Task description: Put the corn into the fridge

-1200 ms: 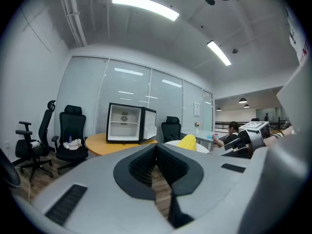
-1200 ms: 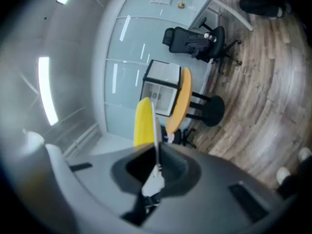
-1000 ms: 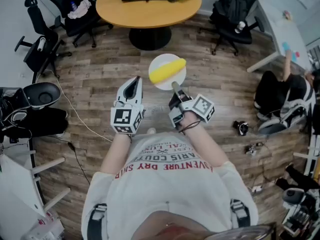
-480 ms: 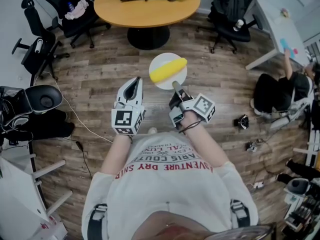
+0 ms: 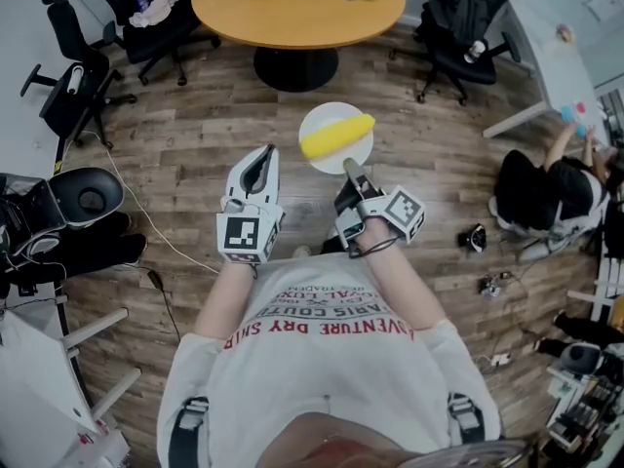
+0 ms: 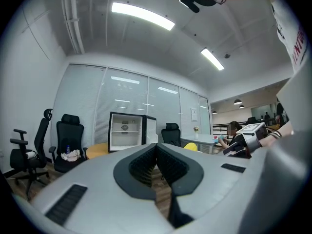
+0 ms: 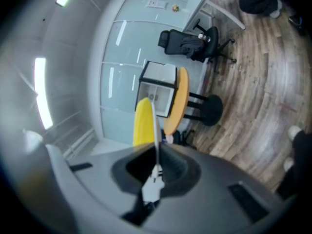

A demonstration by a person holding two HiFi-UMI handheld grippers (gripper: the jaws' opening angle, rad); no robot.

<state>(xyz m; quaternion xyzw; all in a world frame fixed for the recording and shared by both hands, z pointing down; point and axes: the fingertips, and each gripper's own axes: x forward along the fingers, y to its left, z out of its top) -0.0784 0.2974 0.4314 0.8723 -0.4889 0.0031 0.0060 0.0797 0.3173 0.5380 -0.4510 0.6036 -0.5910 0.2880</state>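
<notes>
A yellow corn cob (image 5: 336, 136) lies on a round white plate (image 5: 322, 160) held out over the wooden floor. My right gripper (image 5: 348, 168) is shut on the plate's near rim. The right gripper view shows the plate (image 7: 154, 126) edge-on between the jaws of the right gripper (image 7: 156, 168), with the corn (image 7: 143, 122) on its left side. My left gripper (image 5: 264, 156) is level beside it on the left, shut and holding nothing; its tips (image 6: 157, 147) meet. A small white fridge (image 6: 126, 131) stands open on the round orange table (image 5: 292, 13) ahead.
Black office chairs (image 5: 132, 13) stand at both sides of the table. A person (image 5: 546, 188) sits on the floor at the right near a white desk (image 5: 556, 57). Cables (image 5: 146, 232) and a black chair base (image 5: 83, 191) lie on the floor at the left.
Both grippers and the plate with the corn have moved a little towards the round table. The right gripper's hold on the plate is unchanged, and the left gripper stays shut.
</notes>
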